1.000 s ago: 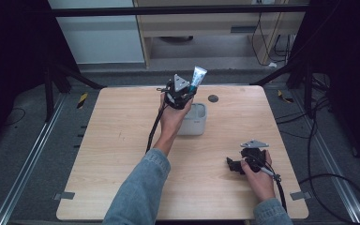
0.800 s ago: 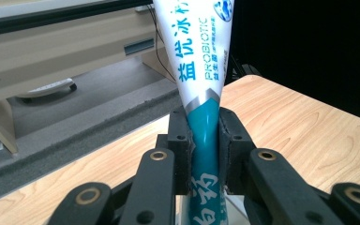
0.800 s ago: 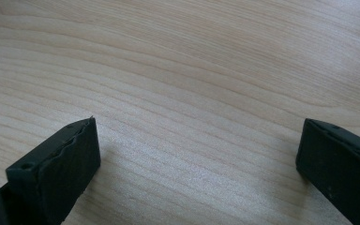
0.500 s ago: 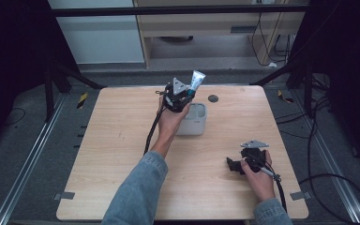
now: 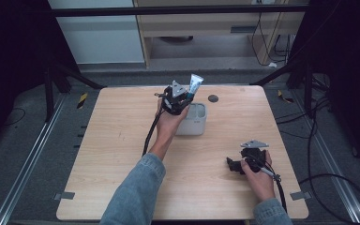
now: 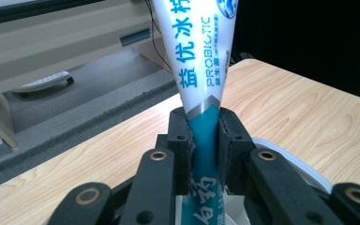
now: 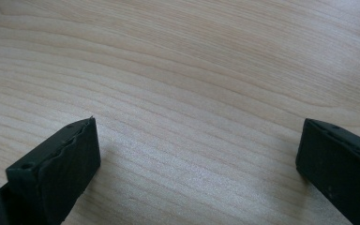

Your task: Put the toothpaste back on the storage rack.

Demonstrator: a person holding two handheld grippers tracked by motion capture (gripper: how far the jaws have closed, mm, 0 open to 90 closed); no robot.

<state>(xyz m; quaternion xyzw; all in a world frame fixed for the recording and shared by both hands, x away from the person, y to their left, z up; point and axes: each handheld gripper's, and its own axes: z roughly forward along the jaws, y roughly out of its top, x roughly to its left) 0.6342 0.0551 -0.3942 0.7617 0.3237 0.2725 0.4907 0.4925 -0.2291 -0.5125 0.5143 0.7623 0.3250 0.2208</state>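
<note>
A white and teal toothpaste tube (image 6: 201, 70) stands upright between the jaws of my left gripper (image 6: 205, 140), which is shut on its teal lower part. In the high view the left gripper (image 5: 178, 99) is held up over the far middle of the table, with the tube (image 5: 195, 84) sticking up and to the right from it. Right beside and below it sits a small white holder (image 5: 194, 121); its rim (image 6: 304, 168) shows behind the jaws. My right gripper (image 5: 232, 164) rests low at the table's near right, open, with bare wood between its jaws (image 7: 197, 154).
A small dark round disc (image 5: 213, 98) lies on the wooden table (image 5: 112, 159) just beyond the holder. A black cable (image 5: 149, 136) trails from the left gripper along the forearm. Dark frame legs and cables stand around the table, and shelving lies beyond its far edge.
The left gripper with the tube has shifted slightly toward the near left, closer to the holder. The right gripper has not moved.
</note>
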